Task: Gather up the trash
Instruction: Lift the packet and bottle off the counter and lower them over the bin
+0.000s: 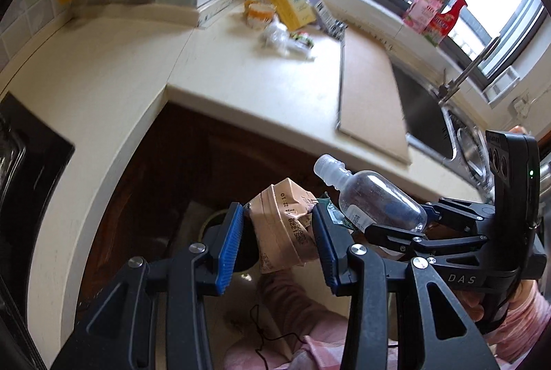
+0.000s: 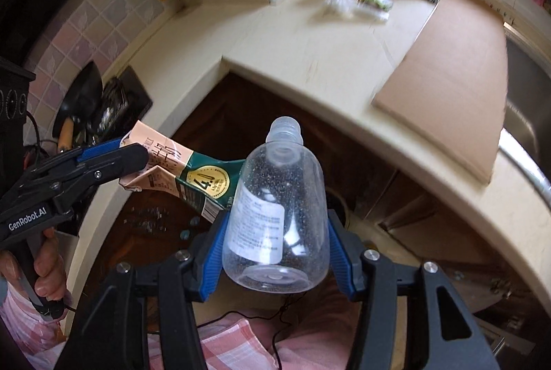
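Your left tongs (image 1: 277,244) clamp the crushed carton (image 1: 284,225); your right tongs (image 2: 275,253) clamp the clear bottle (image 2: 275,215). Both hang below the counter (image 1: 241,84) edge. Center each over the bin (image 1: 215,222) before releasing.

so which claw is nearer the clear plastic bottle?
Right. The right claw is shut on the clear plastic bottle; the left claw holds the crushed carton just beside it.

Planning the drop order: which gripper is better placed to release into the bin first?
Left, probably. In its own view the left gripper holds the carton right over the bin's rim. The right gripper with the bottle sits off to the side.
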The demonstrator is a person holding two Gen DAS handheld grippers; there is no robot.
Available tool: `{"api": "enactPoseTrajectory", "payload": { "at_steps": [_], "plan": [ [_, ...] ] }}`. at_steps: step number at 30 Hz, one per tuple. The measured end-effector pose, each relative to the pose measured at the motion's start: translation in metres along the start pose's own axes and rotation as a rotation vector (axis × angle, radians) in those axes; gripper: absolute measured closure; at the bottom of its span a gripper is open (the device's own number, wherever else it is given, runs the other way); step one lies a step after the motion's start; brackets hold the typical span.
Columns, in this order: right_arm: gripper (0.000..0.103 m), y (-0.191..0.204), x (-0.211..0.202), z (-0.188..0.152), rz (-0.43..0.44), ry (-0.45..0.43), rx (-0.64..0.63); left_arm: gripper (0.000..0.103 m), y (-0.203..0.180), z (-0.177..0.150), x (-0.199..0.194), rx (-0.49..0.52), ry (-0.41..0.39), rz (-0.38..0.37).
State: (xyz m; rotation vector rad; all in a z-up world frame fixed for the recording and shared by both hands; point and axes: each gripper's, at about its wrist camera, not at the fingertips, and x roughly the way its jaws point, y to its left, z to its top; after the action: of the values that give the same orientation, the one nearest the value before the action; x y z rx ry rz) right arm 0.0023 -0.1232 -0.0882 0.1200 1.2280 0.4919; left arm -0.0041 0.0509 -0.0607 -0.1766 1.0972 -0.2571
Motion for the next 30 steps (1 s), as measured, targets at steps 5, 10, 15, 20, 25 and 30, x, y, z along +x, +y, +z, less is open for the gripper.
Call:
{"api": "enactPoseTrajectory", "payload": {
  "at_steps": [5,10,15,20,25,30],
  "plan": [
    [0.049,-0.003,0.055,-0.018,-0.022,0.098,0.018,0.063,0.023,-0.036,0.038,-0.04,0.067,0.064],
    [0.049,-0.023,0.129,-0.033,-0.046,0.174,0.028,0.063,0.049,-0.066,0.105,-0.082,0.116,0.11],
    [0.049,-0.05,0.223,-0.049,-0.076,0.244,0.024,0.063,0.083,-0.096,0.191,-0.156,0.174,0.112],
    [0.048,-0.082,0.325,-0.066,-0.103,0.333,0.033,0.063,0.114,-0.126,0.285,-0.193,0.242,0.149],
    [0.047,-0.107,0.4,-0.074,-0.103,0.394,0.053,0.062,0.136,-0.142,0.355,-0.203,0.298,0.168],
    [0.045,-0.118,0.433,-0.079,-0.104,0.394,0.066,0.029,0.144,-0.149,0.388,-0.183,0.329,0.211]
  ]
}}
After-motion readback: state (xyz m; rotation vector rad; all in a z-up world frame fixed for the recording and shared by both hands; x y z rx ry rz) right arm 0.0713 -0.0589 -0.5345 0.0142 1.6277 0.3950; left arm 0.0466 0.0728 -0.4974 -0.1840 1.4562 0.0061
